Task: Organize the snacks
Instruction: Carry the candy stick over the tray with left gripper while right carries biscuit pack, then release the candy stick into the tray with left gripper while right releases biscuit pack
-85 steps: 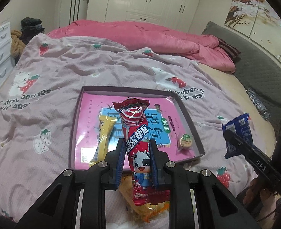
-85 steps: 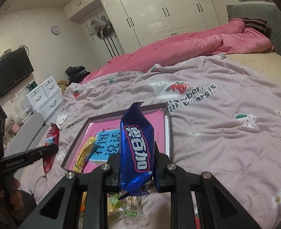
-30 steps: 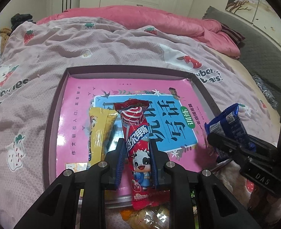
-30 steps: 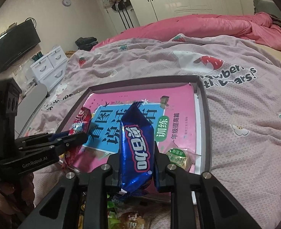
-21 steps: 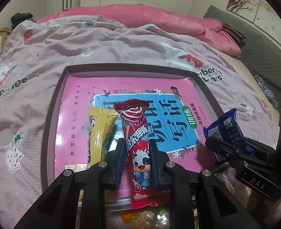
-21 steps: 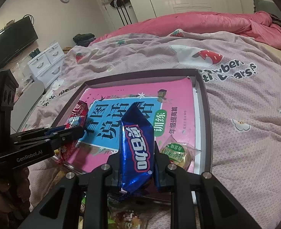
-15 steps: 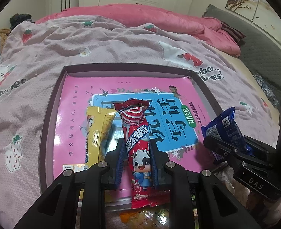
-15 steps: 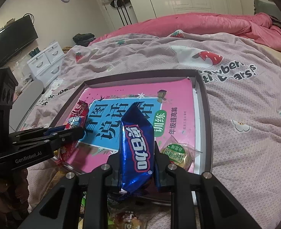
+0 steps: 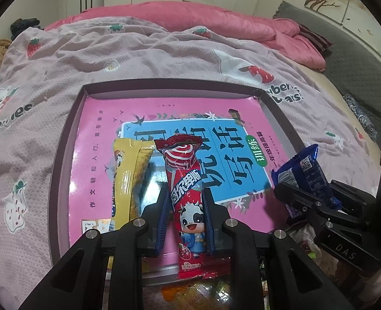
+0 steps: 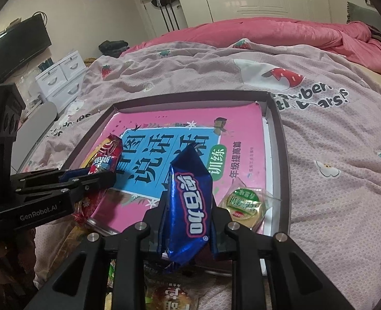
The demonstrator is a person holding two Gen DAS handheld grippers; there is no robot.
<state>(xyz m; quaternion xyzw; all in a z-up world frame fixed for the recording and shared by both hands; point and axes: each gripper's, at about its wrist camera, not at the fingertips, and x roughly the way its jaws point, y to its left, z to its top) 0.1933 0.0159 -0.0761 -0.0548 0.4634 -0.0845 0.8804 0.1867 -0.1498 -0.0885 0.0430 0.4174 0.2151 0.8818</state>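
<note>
My left gripper [image 9: 185, 201] is shut on a long red snack packet [image 9: 186, 193] with a cartoon cow, held over the near edge of the dark-rimmed tray [image 9: 61, 155]. My right gripper [image 10: 189, 206] is shut on a blue snack packet [image 10: 190, 204], over the tray's near right part; it also shows in the left wrist view [image 9: 304, 173]. A yellow packet [image 9: 127, 178] lies in the tray left of the red one. A small round green-labelled snack [image 10: 246, 202] lies in the tray's near right corner.
The tray [image 10: 280, 139] holds a pink and blue book cover and rests on a pink strawberry-print bedspread [image 9: 48, 77]. Loose snack packets [image 10: 169, 294] lie on the bed just in front of the tray. A pink duvet [image 9: 190, 18] is piled at the far side.
Both grippers, each still holding its packet, came forward and down over the tray from further back. In the last second they have shifted only slightly.
</note>
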